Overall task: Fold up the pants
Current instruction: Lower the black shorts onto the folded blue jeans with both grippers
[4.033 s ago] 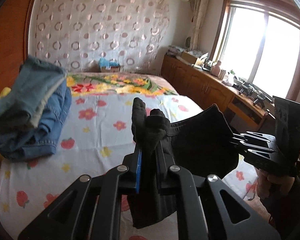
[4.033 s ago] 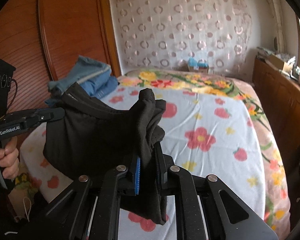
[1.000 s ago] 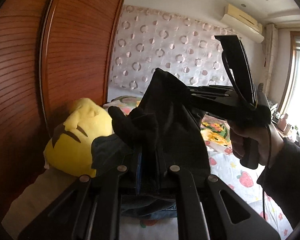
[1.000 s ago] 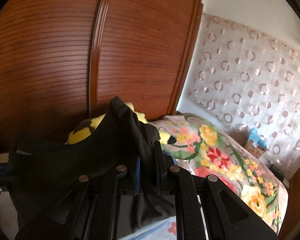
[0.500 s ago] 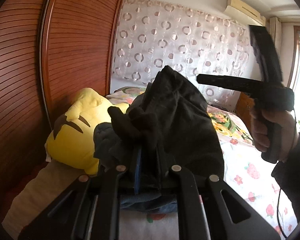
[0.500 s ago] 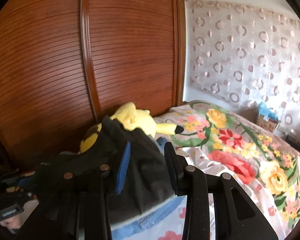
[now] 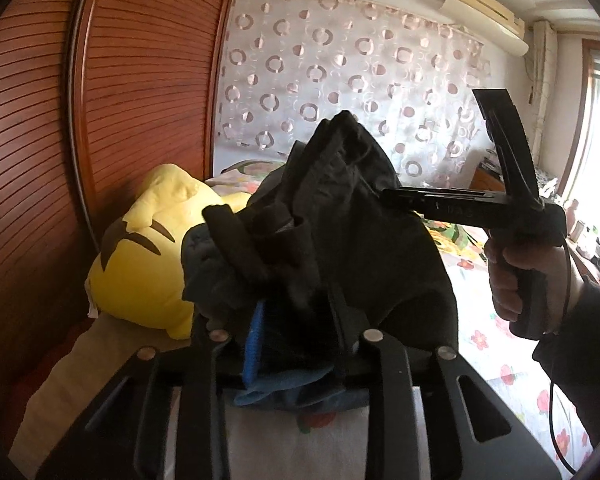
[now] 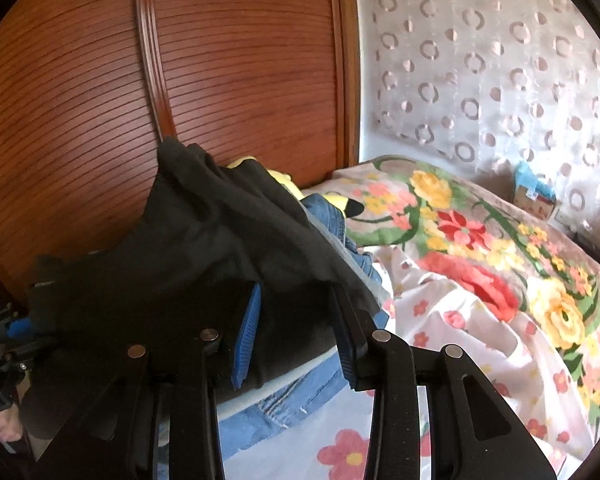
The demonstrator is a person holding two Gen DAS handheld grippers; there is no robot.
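Left wrist view shows the left hand-held gripper (image 7: 296, 320) parted around the folded black pants (image 7: 340, 232) atop the jeans pile (image 8: 300, 396); right hand-held gripper (image 8: 296, 328) spread wide too. Snagged fabric could drag the fold apart on withdrawal.

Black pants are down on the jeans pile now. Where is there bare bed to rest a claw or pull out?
Free: the white flowered sheet right of the jeans pile, up to the bright floral quilt. Crowded: the black pants cover the pile, the yellow plush sits behind it, and the wooden wardrobe closes the left side.
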